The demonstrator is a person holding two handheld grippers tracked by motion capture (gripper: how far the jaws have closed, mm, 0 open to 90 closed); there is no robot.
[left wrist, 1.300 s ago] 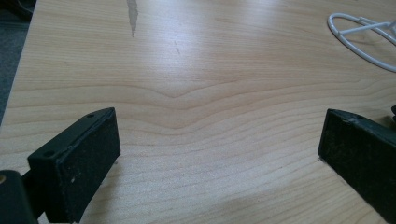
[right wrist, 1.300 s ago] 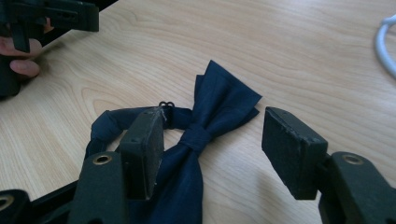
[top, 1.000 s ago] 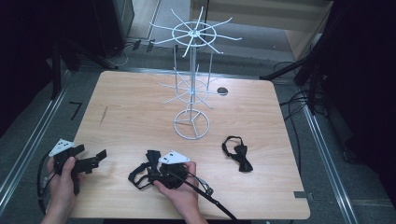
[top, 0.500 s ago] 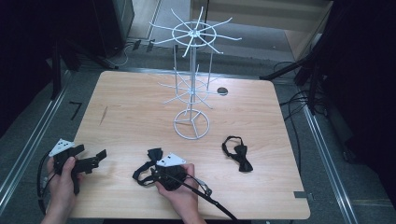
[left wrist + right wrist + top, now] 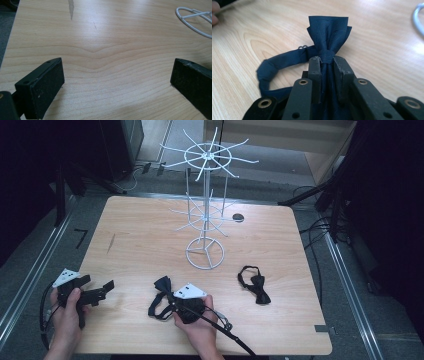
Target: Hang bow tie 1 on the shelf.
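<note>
Pale wood-grain boards are making up the counter (image 5: 150, 235), which is sitting on a dark floor. Standing at its middle is a tall white wire display rack with radiating hooks and a ring base (image 5: 205, 254). Near the rack's base, on the person's side and a little to the left, a dark navy fabric bow tie with a looped neck strap (image 5: 328, 37) is lying on the wood. The right tongs (image 5: 169, 296) have just been closing and are now clenching the bow tie at its knot, one wing poking out past the tips and the strap curling off to one side. Well away from the rack, toward the near left corner, the left tongs (image 5: 102, 291) are resting released, jaws spread wide over bare wood. A second black bow tie (image 5: 254, 285) is lying to the right of the rack's base.
</note>
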